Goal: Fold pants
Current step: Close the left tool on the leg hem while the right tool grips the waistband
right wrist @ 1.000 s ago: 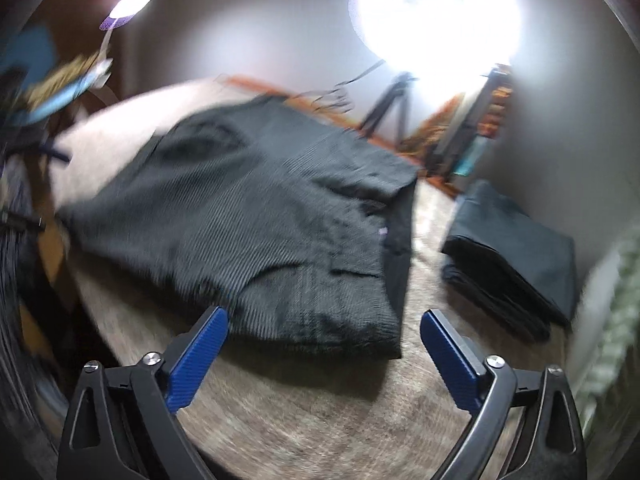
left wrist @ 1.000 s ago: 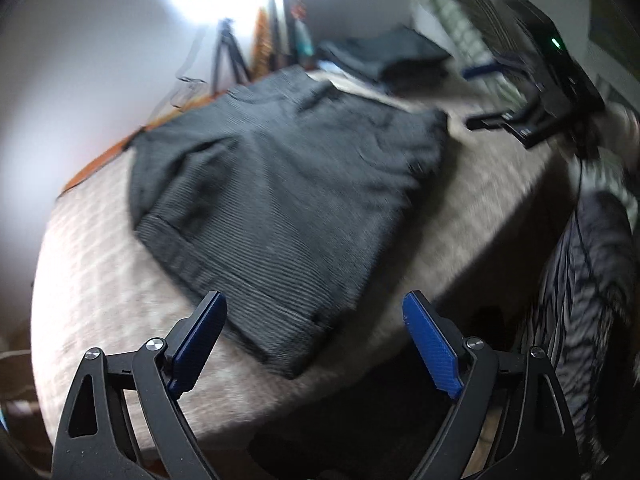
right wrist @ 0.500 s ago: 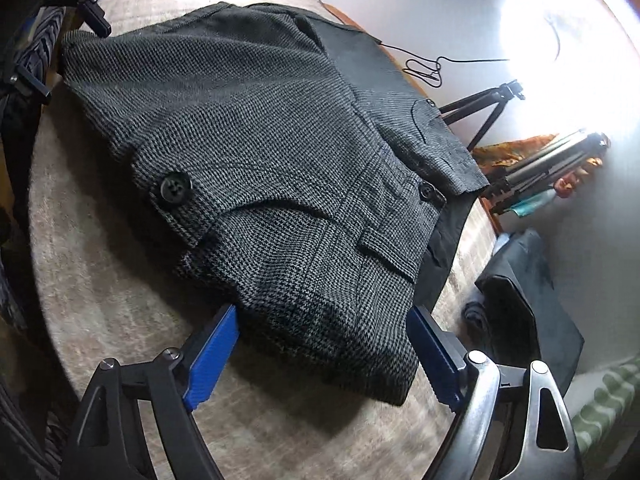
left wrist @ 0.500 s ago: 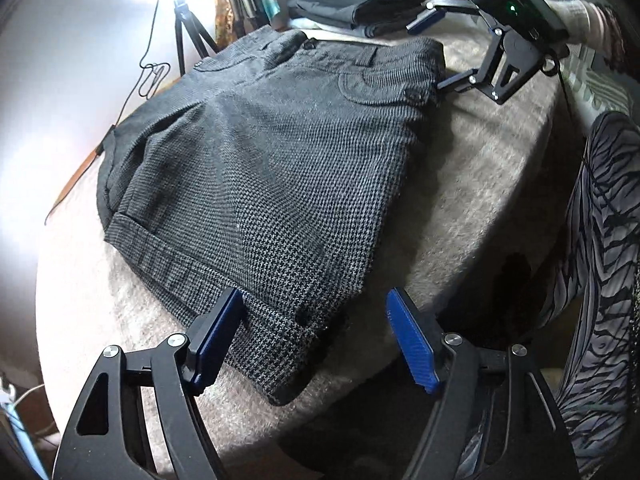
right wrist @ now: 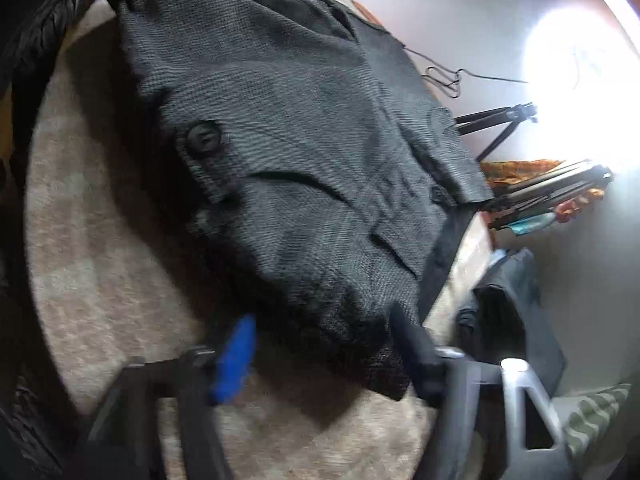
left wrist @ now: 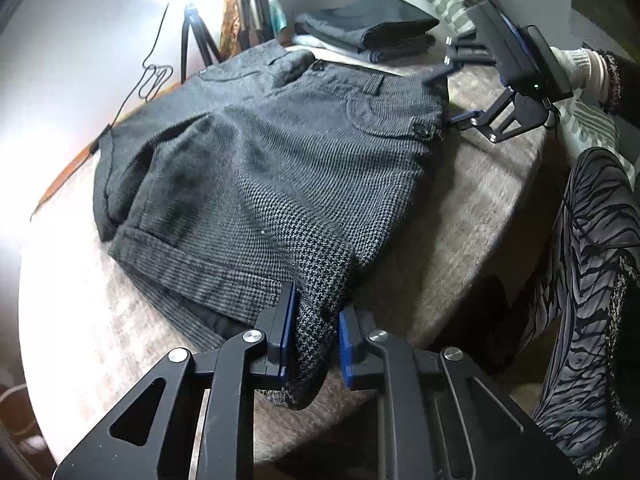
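Dark grey houndstooth shorts [left wrist: 272,168] lie spread on a round table with a beige cloth [left wrist: 472,208]. My left gripper [left wrist: 314,336] is shut on the near hem corner of the shorts. My right gripper [right wrist: 324,340] straddles the waistband corner of the shorts [right wrist: 304,168], its jaws still apart around the cloth; the right wrist view is blurred. In the left wrist view the right gripper [left wrist: 444,96] sits at the far waistband corner.
A stack of folded dark clothes [left wrist: 372,36] lies at the table's far edge, also in the right wrist view [right wrist: 516,320]. A bright lamp on a tripod [right wrist: 500,124] and a cable [left wrist: 152,76] stand behind the table. A person's patterned leg [left wrist: 592,280] is at the right.
My left gripper moved forward and closed on the hem corner. My right gripper moved onto the waistband corner and its jaws narrowed around it.
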The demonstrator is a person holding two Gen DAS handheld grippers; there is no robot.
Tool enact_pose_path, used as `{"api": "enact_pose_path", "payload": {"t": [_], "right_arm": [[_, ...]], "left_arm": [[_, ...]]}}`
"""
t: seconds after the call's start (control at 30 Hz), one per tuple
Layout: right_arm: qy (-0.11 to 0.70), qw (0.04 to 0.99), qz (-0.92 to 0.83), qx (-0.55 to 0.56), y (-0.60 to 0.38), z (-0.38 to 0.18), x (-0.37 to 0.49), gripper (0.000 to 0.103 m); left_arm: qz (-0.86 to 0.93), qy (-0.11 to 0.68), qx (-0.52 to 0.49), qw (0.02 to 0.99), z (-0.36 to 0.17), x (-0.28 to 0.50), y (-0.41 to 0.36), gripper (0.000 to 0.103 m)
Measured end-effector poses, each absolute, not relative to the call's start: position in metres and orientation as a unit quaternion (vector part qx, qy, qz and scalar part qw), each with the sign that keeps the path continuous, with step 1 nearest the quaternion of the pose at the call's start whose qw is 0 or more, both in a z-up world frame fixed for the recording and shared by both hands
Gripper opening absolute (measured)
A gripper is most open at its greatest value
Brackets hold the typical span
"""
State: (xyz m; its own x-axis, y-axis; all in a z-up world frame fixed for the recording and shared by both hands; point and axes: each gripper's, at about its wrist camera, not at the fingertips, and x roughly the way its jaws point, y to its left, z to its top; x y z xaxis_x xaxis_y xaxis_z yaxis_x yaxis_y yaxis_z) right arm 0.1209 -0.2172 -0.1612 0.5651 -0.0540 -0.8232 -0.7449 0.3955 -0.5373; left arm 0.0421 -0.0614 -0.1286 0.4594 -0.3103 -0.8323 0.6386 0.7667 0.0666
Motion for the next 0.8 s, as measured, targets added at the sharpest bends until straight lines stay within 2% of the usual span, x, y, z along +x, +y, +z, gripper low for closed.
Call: {"api": "enact_pose_path", "payload": {"t": [0.1, 0.13, 0.17, 0.23, 0.3, 0.33, 0.37, 0.6, 0.67, 0.8], "right_arm": [[0.405, 0.746, 0.234, -0.474, -0.218, -0.15, 0.124, 0.024], [0.403, 0.753, 0.231, -0.465, -0.219, -0.144, 0.125, 0.023], [0.4, 0.762, 0.228, -0.456, -0.219, -0.137, 0.126, 0.023], [0.389, 0.776, 0.22, -0.446, -0.219, -0.124, 0.128, 0.022], [0.381, 0.784, 0.207, -0.444, -0.217, -0.115, 0.129, 0.019], [0.381, 0.788, 0.203, -0.439, -0.217, -0.11, 0.132, 0.018], [0.379, 0.79, 0.202, -0.437, -0.216, -0.106, 0.133, 0.018], [0.362, 0.809, 0.186, -0.424, -0.218, -0.078, 0.147, 0.015], [0.359, 0.82, 0.182, -0.406, -0.225, -0.068, 0.153, 0.014], [0.36, 0.827, 0.16, -0.401, -0.236, -0.063, 0.155, 0.013]], "left_arm": [[-0.288, 0.427, 0.192, 0.835, -0.121, 0.044, -0.059, 0.015], [-0.287, 0.425, 0.196, 0.836, -0.12, 0.044, -0.058, 0.016], [-0.285, 0.425, 0.2, 0.836, -0.12, 0.045, -0.058, 0.022], [-0.28, 0.42, 0.208, 0.838, -0.12, 0.042, -0.057, 0.025], [-0.276, 0.407, 0.215, 0.843, -0.117, 0.032, -0.056, 0.039], [-0.267, 0.393, 0.228, 0.85, -0.116, 0.025, -0.057, 0.057], [-0.263, 0.376, 0.239, 0.856, -0.115, 0.018, -0.059, 0.064], [-0.265, 0.305, 0.332, 0.853, -0.123, -0.006, -0.096, 0.065], [-0.274, 0.311, 0.34, 0.844, -0.131, -0.001, -0.104, 0.07], [-0.284, 0.348, 0.348, 0.823, -0.157, 0.014, -0.106, 0.07]]}}
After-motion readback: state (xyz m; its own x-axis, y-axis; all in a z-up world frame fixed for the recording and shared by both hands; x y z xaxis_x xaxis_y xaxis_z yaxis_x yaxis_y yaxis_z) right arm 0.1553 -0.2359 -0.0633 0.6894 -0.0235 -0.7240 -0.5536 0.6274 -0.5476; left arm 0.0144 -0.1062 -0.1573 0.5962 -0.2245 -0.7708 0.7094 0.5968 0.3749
